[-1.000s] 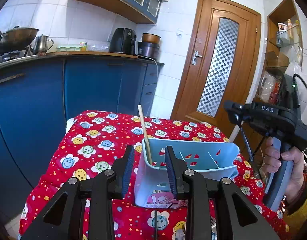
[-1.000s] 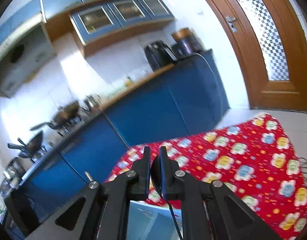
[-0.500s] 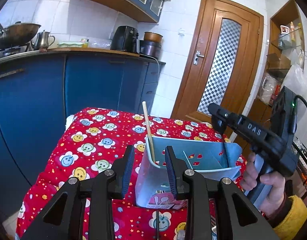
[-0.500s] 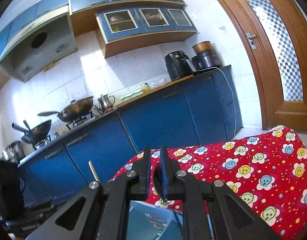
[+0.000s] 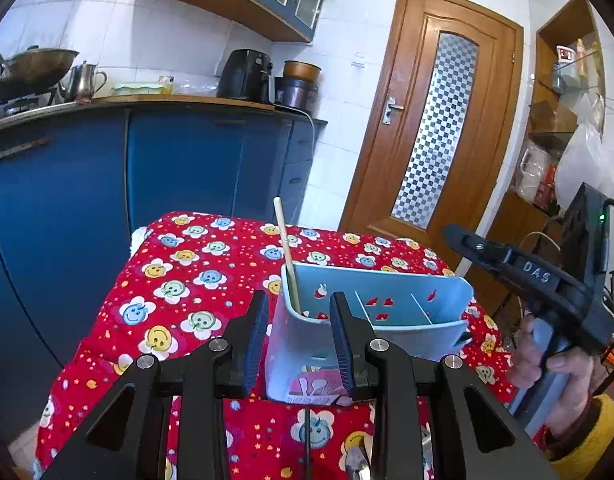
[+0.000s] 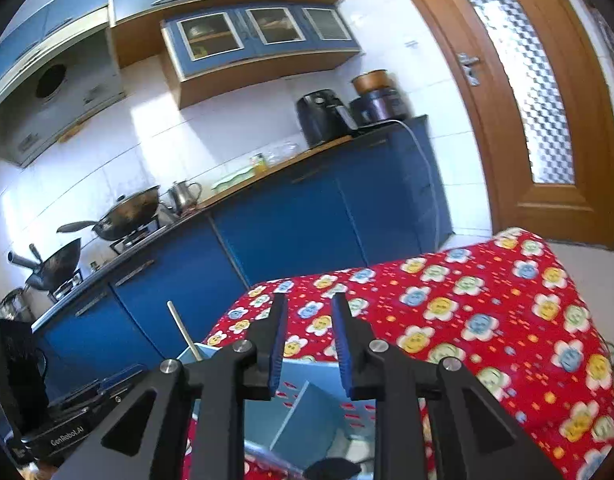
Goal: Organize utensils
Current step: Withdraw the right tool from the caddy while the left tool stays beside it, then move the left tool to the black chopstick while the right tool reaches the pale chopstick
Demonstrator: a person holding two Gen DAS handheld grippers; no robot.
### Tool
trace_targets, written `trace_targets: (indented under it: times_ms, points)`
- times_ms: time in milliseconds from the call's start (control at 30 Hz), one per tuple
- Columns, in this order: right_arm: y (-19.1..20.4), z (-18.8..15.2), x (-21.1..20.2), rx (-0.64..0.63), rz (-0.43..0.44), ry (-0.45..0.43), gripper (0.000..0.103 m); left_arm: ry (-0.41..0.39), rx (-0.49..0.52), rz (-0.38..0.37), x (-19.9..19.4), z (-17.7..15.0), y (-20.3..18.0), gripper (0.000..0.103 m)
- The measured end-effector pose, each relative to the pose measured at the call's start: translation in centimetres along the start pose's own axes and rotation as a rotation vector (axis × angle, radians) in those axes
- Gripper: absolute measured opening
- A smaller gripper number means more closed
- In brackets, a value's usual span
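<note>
One wooden chopstick (image 5: 288, 257) leans in the left compartment of the light-blue utensil holder (image 5: 391, 304) on the red smiley tablecloth (image 5: 195, 280), whose near wall the left gripper (image 5: 297, 340) pinches, while the right gripper (image 6: 307, 344), jaws just parted and empty, hangs above it.

Domestic kitchen: blue cabinets (image 5: 187, 168), tiled walls (image 6: 139, 140), woks on gas stove (image 6: 123, 216), kettle (image 5: 83, 80), air fryer (image 5: 245, 74).

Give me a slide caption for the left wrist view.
Left tongs straddle the blue caddy's end, one chopstick inside.
</note>
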State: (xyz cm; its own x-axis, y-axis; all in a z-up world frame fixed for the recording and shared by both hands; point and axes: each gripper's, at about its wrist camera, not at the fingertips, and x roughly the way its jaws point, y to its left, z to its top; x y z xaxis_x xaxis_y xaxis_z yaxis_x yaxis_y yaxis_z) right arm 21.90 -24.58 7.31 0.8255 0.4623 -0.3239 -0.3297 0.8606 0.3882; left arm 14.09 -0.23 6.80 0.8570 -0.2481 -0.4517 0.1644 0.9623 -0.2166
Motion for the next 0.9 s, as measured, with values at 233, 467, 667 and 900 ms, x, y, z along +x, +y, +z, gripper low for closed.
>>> trace_targets:
  times_ms: [233,467,667,900]
  points:
    - [-0.6,-0.3,-3.5,0.095,-0.024,0.026,0.032,0.011,0.024,0.006,-1.5,0.0,-0.4,0.032]
    - [0.3,-1.9,-7.1,0.104,-0.087,0.085,0.036,0.064,0.054,0.006,-2.7,-0.7,-0.6,0.032]
    - [0.6,-5.0,-8.9,0.101,-0.147,0.182,0.037,0.138,0.073,0.02,-3.4,-1.9,-0.5,0.032]
    - [0.5,-8.8,-10.5,0.12,-0.193,0.275,0.042,0.241,0.091,0.033,-3.3,-4.0,-0.4,0.032]
